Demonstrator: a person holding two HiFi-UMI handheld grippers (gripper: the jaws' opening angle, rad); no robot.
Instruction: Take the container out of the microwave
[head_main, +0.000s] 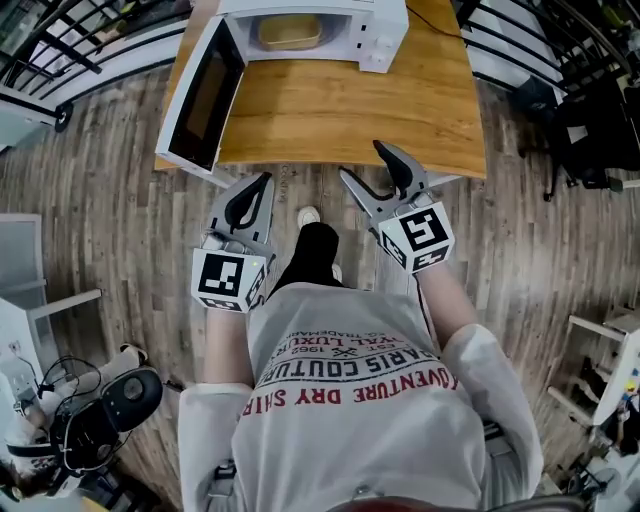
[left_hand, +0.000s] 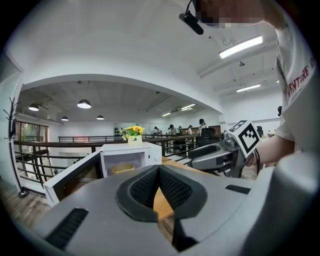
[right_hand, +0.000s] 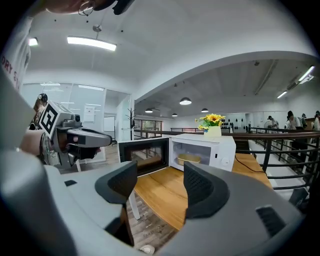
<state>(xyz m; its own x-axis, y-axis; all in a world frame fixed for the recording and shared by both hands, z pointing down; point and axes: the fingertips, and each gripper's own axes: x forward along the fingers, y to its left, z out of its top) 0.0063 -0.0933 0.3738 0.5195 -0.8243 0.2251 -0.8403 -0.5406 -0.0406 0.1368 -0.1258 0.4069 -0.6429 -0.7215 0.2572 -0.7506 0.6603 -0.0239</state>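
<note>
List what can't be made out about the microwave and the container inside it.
- Container contents, and whether it has a lid: the head view's top edge crops the microwave cavity, and both gripper views show it too small.
- Microwave control markings: too small in every view.

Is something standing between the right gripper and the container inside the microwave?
Nothing visible does. The microwave door is swung open, and only the wooden table top lies between the right gripper and the container.
</note>
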